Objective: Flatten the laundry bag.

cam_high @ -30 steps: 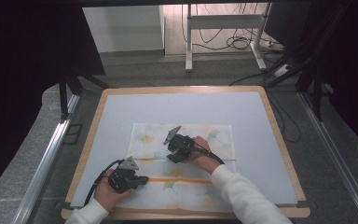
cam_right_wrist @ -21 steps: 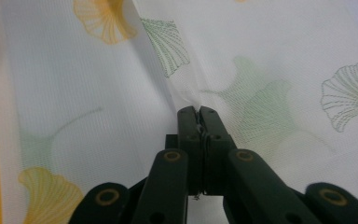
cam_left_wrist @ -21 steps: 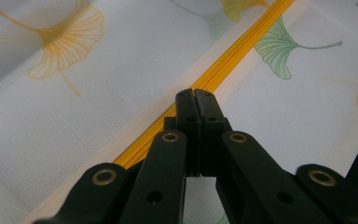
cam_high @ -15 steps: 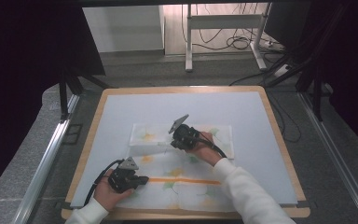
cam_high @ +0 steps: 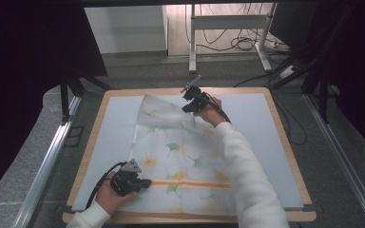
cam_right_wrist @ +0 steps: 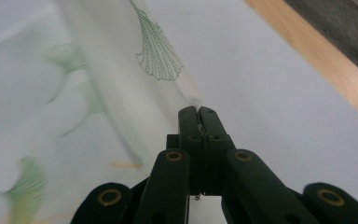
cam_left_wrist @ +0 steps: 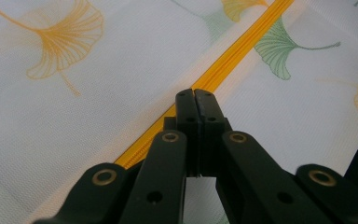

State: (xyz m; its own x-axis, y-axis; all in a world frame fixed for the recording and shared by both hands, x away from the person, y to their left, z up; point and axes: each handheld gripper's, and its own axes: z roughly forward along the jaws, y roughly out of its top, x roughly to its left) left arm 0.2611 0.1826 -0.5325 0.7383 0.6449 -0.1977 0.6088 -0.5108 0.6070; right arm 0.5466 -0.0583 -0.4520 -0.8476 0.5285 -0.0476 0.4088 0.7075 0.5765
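Your left tongs sit closed at seven o'clock, pinning the cloth to the worktop by its orange stripe. Your right tongs, at twelve o'clock, are clamped on a lifted corner. The cloth looks light, thin and floppy; grip corners or hems.

Right tongs clamped, jaws together on the corner of a white cloth. Cloth rises from the tips up and left, taut and sheer, green ginkgo leaf print just above the pinch. More blurred green leaves left of the tongs. Pale blue surface right of the tongs, wooden edge beyond it at upper right.
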